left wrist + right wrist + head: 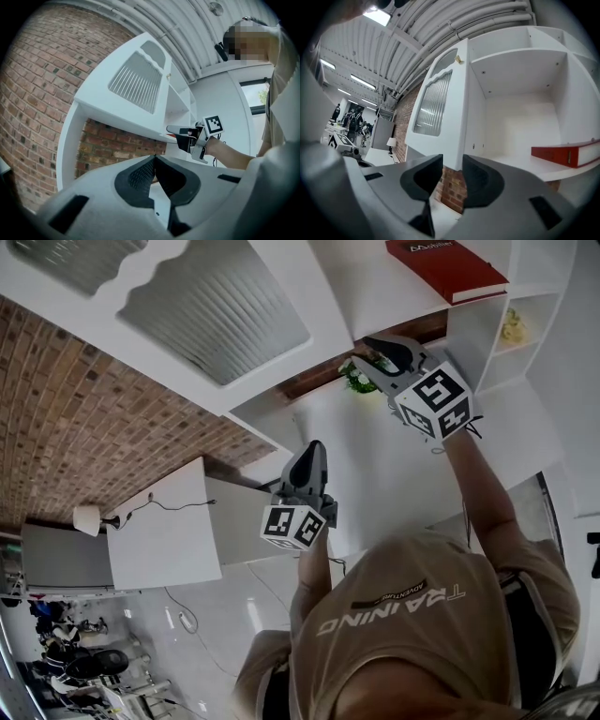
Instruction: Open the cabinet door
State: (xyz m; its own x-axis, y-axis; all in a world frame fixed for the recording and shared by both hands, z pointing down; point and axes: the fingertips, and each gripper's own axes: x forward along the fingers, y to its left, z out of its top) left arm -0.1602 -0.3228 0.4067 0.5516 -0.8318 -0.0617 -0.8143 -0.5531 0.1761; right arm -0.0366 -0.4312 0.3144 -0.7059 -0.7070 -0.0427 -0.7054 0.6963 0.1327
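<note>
Cabinet door (440, 112) stands swung out from the white cabinet (520, 84); my right gripper (453, 165) pinches its lower edge, while my left gripper (154, 160) is apart from it, jaws closed together on nothing

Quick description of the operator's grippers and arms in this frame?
The left gripper and right gripper match: light-grey plastic shells, black textured claw pads, and a white cube with black square markers on each. The operator wears a tan short-sleeved T-shirt printed TRAINING.
</note>
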